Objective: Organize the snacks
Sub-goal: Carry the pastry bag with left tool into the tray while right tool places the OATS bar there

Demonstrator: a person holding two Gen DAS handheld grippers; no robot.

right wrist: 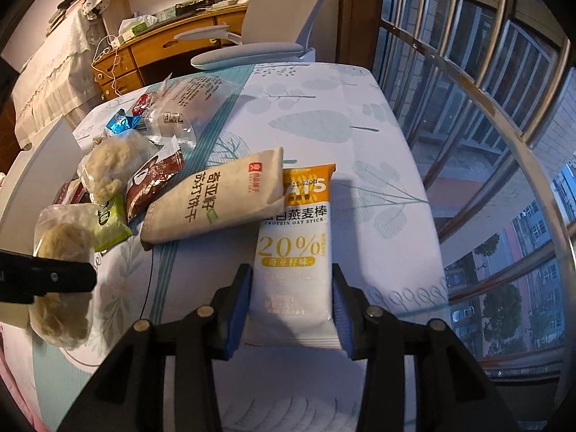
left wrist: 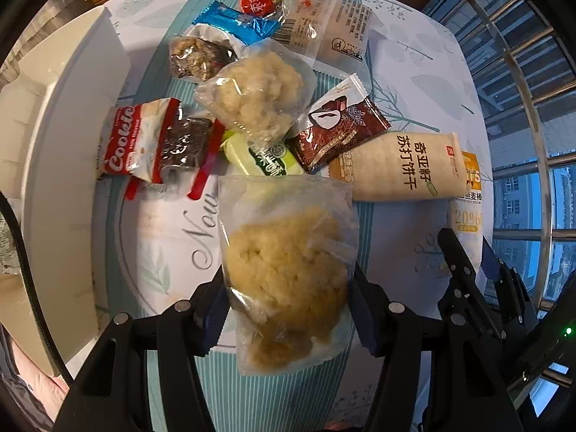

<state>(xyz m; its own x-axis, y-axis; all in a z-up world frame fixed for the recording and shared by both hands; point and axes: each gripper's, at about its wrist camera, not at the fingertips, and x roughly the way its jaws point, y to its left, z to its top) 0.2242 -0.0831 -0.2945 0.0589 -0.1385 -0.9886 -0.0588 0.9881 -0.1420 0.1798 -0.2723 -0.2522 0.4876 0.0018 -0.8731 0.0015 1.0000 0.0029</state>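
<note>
left gripper (left wrist: 288, 309) is pinching the crumbly clear-bagged cake (left wrist: 288, 277) mid-bag, right gripper (right wrist: 288, 306) clamps the light, slick oat stick (right wrist: 293, 262) low, go gentle

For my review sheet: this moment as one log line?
left hand-held gripper: shut on clear crumbly-snack bag | right hand-held gripper: shut on oat stick | pile: on table

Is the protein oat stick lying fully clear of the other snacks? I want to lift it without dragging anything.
No: in the right wrist view the cream cracker pack lies across the top corner of the oat stick.
</note>
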